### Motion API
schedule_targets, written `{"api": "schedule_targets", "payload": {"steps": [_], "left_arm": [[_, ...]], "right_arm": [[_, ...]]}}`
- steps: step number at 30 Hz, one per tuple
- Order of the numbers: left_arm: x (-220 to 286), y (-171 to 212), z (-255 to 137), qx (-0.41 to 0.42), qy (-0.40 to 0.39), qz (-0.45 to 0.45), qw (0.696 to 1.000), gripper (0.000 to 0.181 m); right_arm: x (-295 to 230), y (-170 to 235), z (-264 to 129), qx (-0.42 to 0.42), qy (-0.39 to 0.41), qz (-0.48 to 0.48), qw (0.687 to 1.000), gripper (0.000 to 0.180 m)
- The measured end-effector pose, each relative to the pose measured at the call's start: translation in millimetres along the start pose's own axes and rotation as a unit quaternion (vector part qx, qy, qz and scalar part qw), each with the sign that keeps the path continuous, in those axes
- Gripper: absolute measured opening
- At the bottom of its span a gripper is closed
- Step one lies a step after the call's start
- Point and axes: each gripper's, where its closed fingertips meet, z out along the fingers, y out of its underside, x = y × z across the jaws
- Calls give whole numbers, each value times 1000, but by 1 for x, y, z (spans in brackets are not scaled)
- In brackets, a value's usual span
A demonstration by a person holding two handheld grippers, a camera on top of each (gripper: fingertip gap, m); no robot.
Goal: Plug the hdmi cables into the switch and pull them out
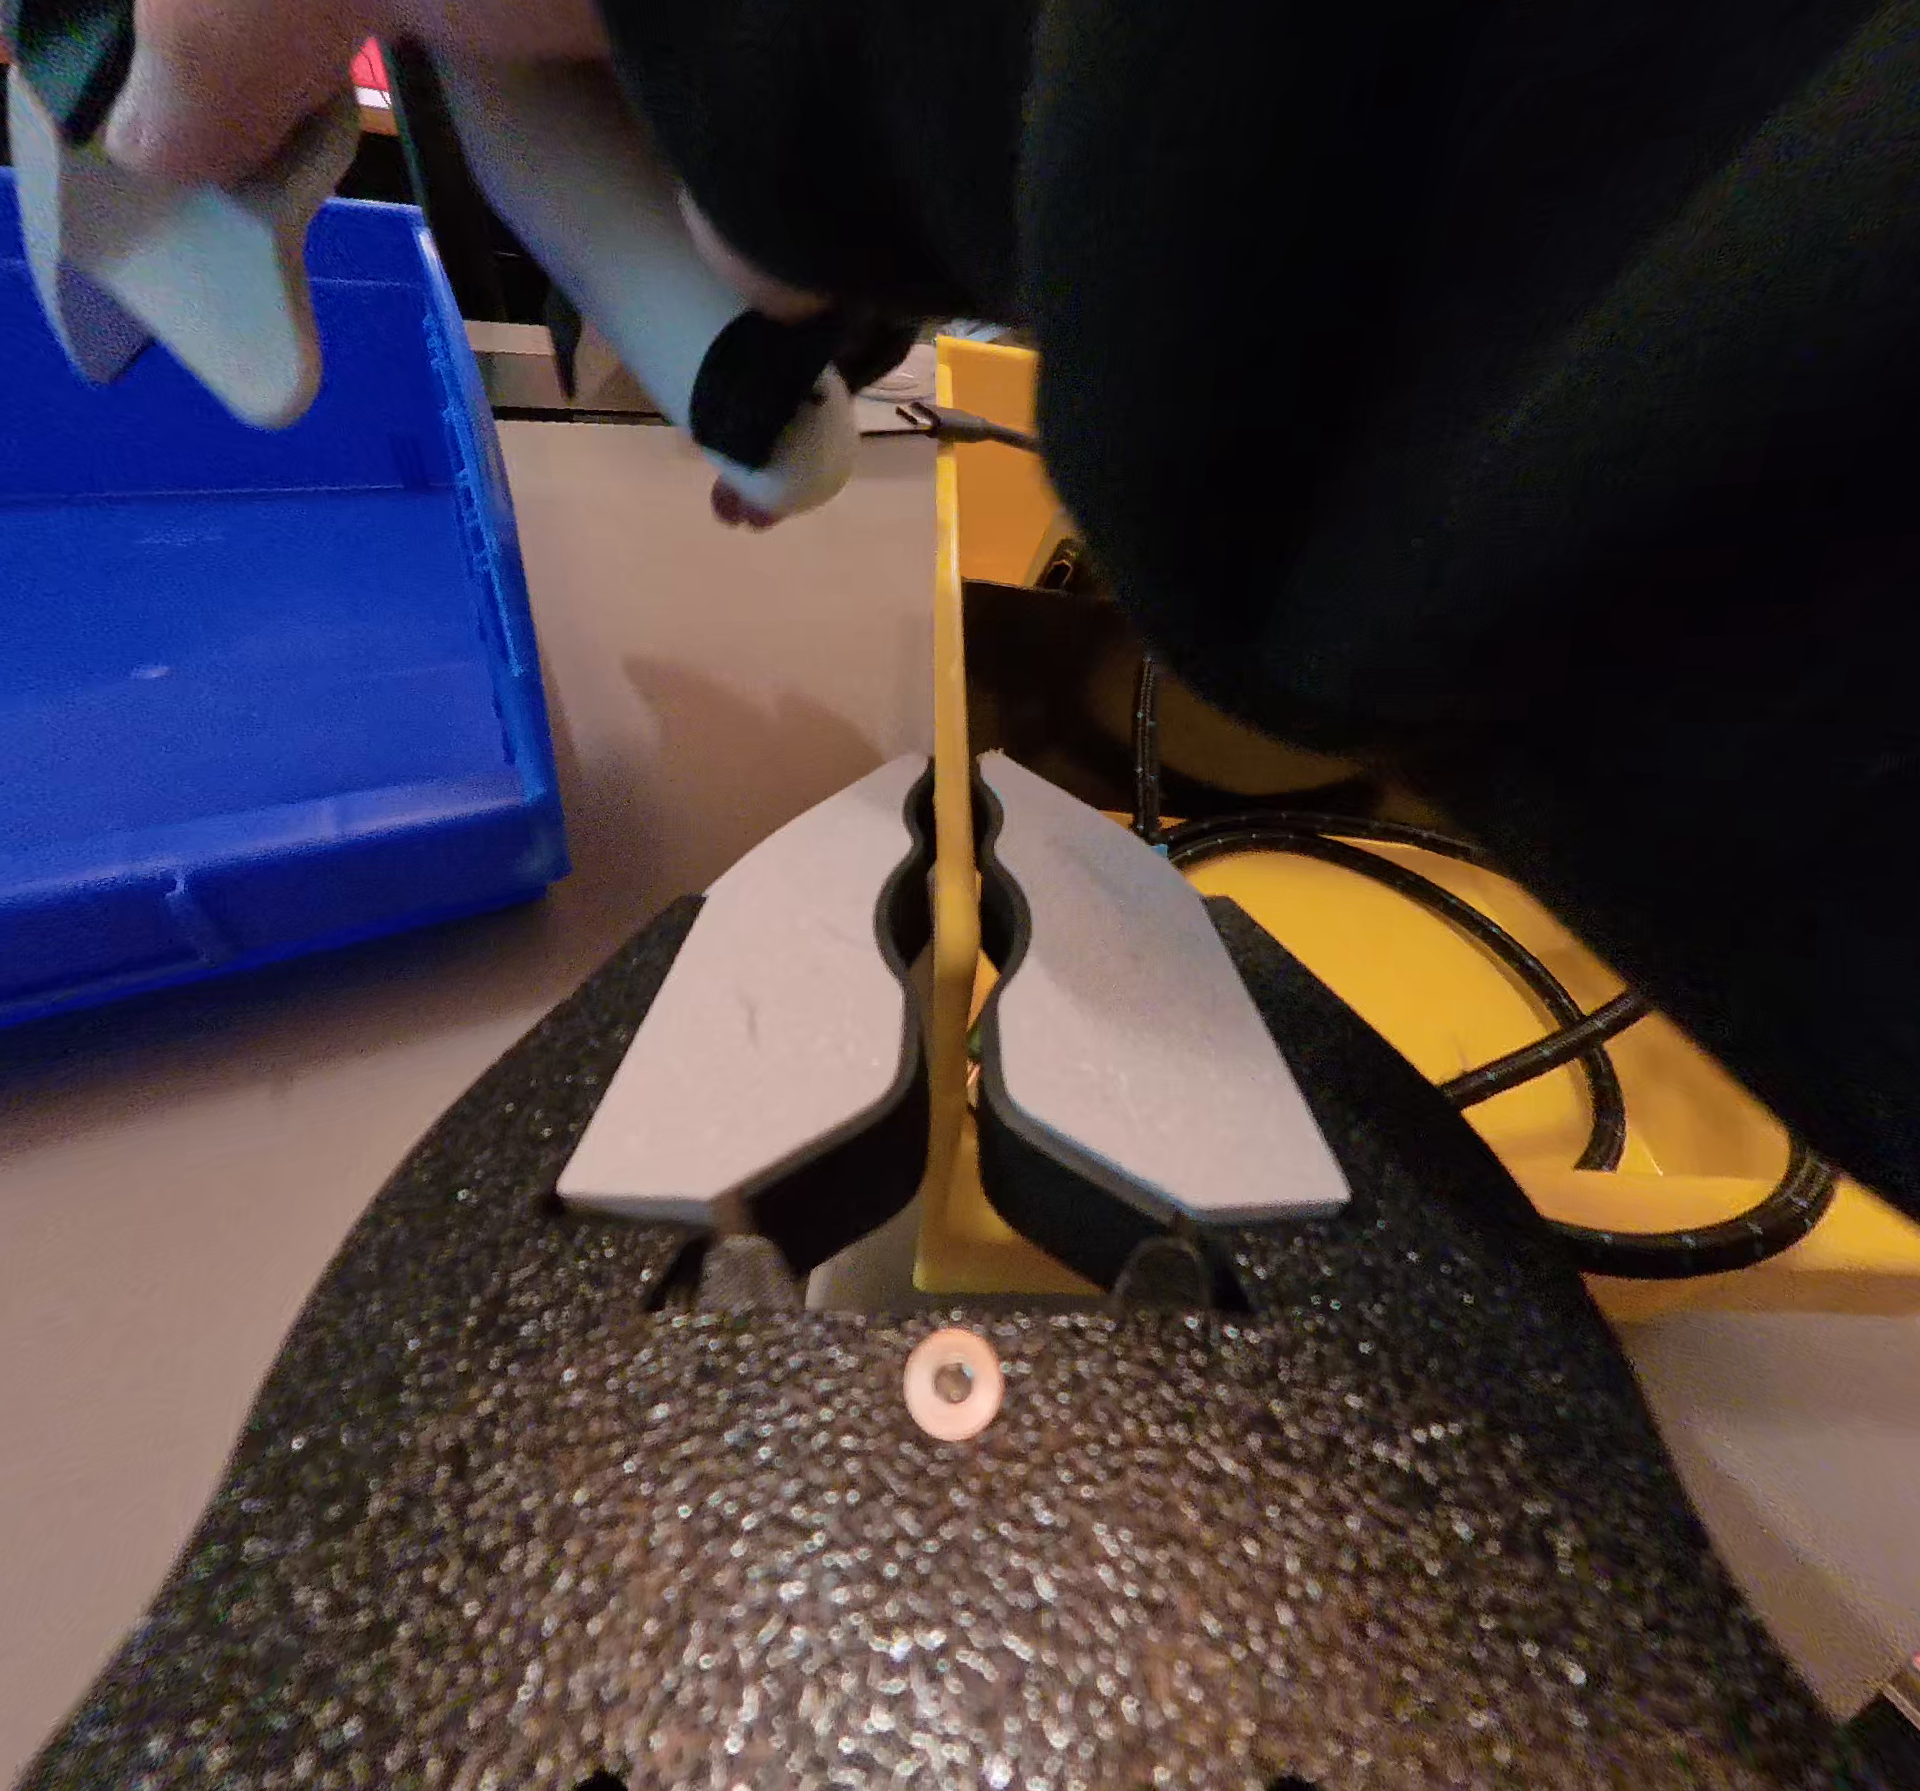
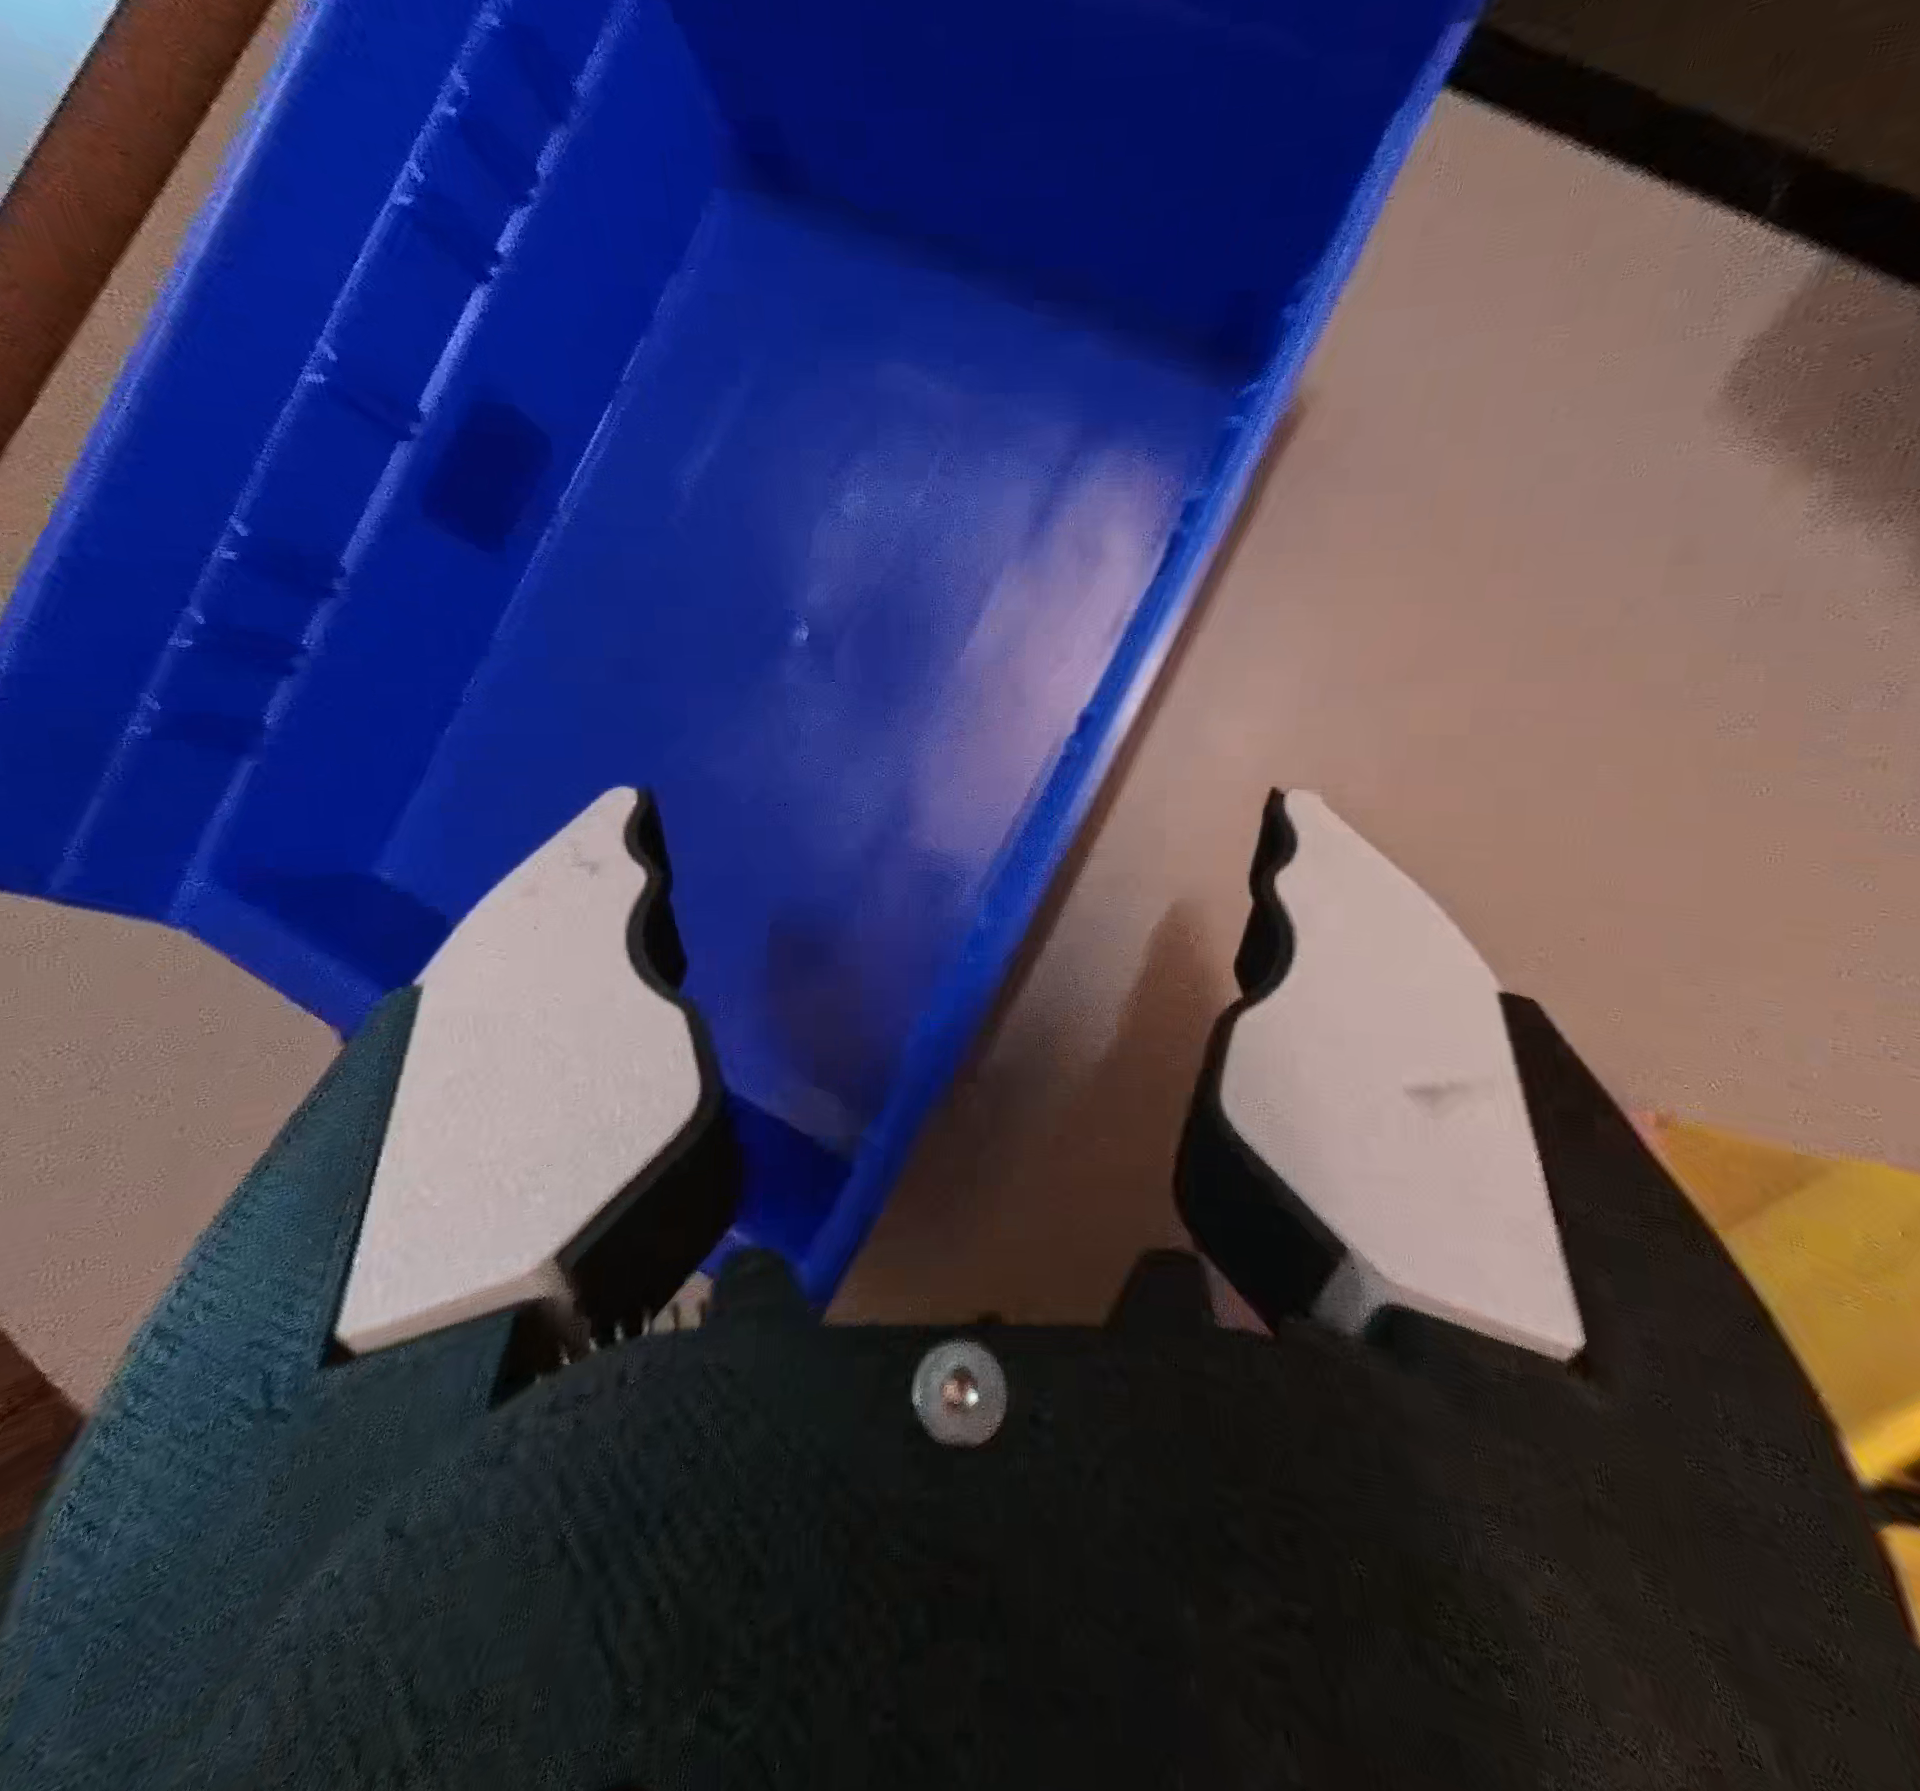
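Note:
My left gripper is shut on the upright side wall of a yellow bin. Black braided cables lie coiled on the bin's floor. A small black cable plug sticks out over the bin's far rim. A dark shape sits deeper in the bin; I cannot tell what it is. My right gripper is open and empty, hovering over the near end of an empty blue bin. It also shows in the left wrist view, held by a hand.
A black sleeve hides most of the yellow bin's right side. The blue bin stands left of the yellow bin on a tan table. A corner of the yellow bin shows at the lower right.

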Motion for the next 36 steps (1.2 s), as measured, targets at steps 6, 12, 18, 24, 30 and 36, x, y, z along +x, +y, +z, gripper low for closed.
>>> {"api": "schedule_targets", "payload": {"steps": [6, 12, 18, 24, 30, 36], "left_arm": [[-2, -1, 2, 3, 5, -4, 1000, 3], [-4, -2, 3, 12, 2, -2, 1000, 3], [-9, -7, -1, 28, -17, 70, 997, 5], [-27, -10, -1, 24, -24, 90, 995, 6], [-79, -18, -7, 27, -65, 89, 994, 8], [-157, -28, -19, 39, -140, 54, 988, 7]], "right_arm": [[10, 19, 36, -33, 35, -7, 999, 88], [11, 34, 44, -66, 21, -16, 997, 28], [31, -16, -19, -23, -7, -35, 999, 31], [117, -70, -160, 87, 24, -44, 995, 25], [272, 9, -277, 125, 101, 14, 987, 23], [410, 200, -320, 75, 132, 155, 976, 24]]}}
